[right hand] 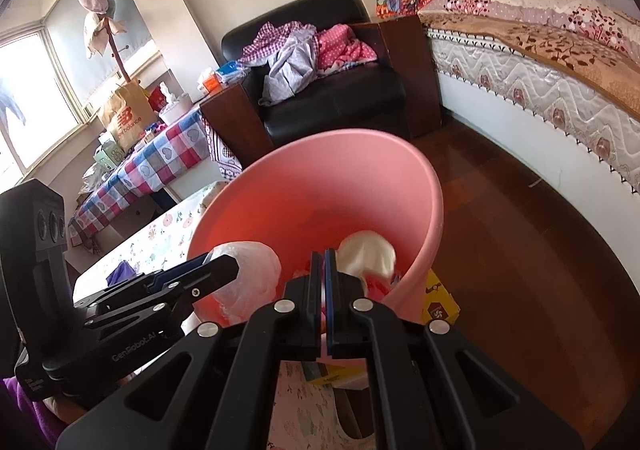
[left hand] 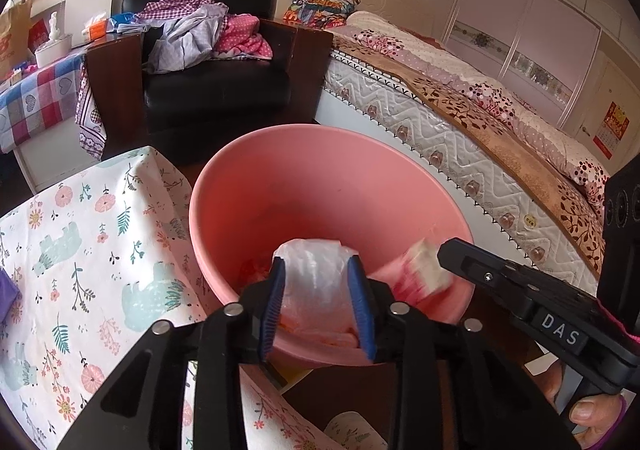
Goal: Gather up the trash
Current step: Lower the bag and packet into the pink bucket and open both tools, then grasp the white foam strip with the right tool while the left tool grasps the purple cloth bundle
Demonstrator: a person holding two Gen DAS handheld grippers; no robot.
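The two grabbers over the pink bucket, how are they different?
The left gripper has its blue fingers spread apart around a crinkly clear plastic bag; the right gripper has its fingers pressed together with hardly any gap. The left one's load is big and see-through; the right one has a pink-and-white packet at its tip, too blurred to identify. Both are black with blue pads and both are over the pink bucket.

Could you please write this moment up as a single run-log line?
left gripper: shut on clear plastic bag, over pink bin | right gripper: shut on pink-white wrapper, over bin | trash not yet dropped
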